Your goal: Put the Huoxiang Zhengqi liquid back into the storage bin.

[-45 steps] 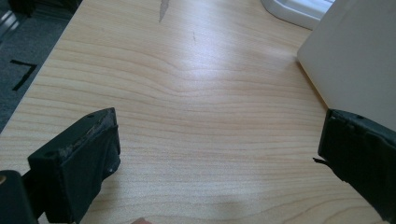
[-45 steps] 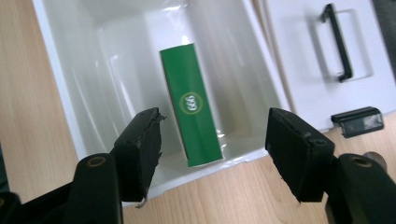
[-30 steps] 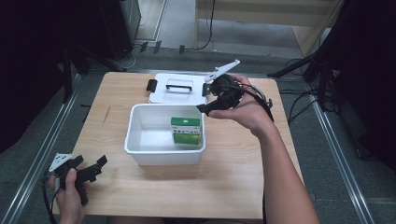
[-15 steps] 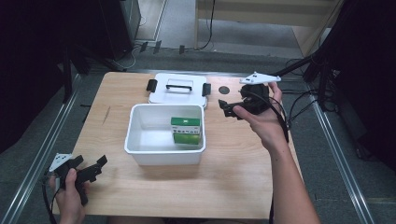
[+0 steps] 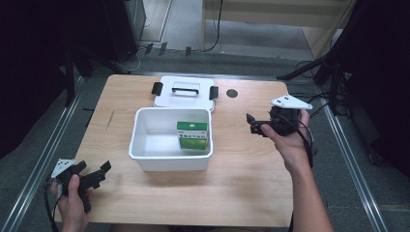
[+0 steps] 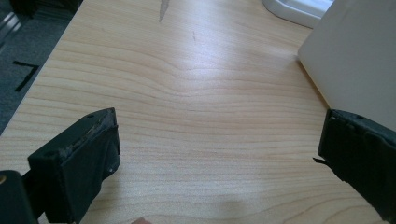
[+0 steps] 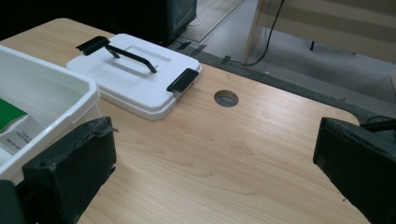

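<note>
High view: green-labelled box (image 5: 193,136), writing unreadable

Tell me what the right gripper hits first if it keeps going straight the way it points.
Probably the white lid lying flat behind the bin. The right gripper stands open over bare table, aimed toward the lid's near corner; depth is unclear, so it might pass just beside it, near the round hole.

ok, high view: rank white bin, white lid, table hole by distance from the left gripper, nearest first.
From the left gripper:
1. White bin, just up and right of it, mid-table.
2. White lid, behind the bin at the far edge.
3. Table hole, right of the lid.
</note>
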Demonstrator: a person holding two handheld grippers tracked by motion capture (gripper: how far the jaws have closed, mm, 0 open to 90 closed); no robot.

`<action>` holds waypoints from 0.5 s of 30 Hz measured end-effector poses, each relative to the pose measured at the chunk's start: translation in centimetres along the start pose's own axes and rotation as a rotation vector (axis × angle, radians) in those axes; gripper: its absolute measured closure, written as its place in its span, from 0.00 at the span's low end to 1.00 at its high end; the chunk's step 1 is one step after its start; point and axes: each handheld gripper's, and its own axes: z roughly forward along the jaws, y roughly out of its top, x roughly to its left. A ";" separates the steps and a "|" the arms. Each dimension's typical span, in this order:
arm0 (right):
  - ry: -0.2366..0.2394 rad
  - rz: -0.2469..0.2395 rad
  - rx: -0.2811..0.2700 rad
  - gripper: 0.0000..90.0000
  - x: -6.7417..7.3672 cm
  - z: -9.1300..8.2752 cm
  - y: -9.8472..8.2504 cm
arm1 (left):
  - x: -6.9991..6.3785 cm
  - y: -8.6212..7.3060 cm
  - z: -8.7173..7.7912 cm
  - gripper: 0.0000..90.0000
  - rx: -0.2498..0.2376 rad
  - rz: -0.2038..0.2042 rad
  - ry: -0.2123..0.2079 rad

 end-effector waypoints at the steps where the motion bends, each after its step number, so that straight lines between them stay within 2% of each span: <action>1: -0.003 0.004 -0.007 0.00 -0.2 -0.1 -0.3 | 0.0 0.0 0.0 0.00 0.000 0.000 0.000; 6: -0.031 0.016 -0.014 0.00 -1.0 -0.6 -1.7 | 0.0 0.0 0.0 0.00 -0.004 -0.002 0.001; 8: -0.039 0.037 -0.016 0.00 -1.5 -1.0 -2.7 | 0.0 0.0 0.0 0.00 -0.004 -0.001 0.001; 15: -0.061 0.044 -0.019 0.00 -2.4 -1.7 -5.1 | 0.0 0.0 0.0 0.00 -0.002 0.001 0.002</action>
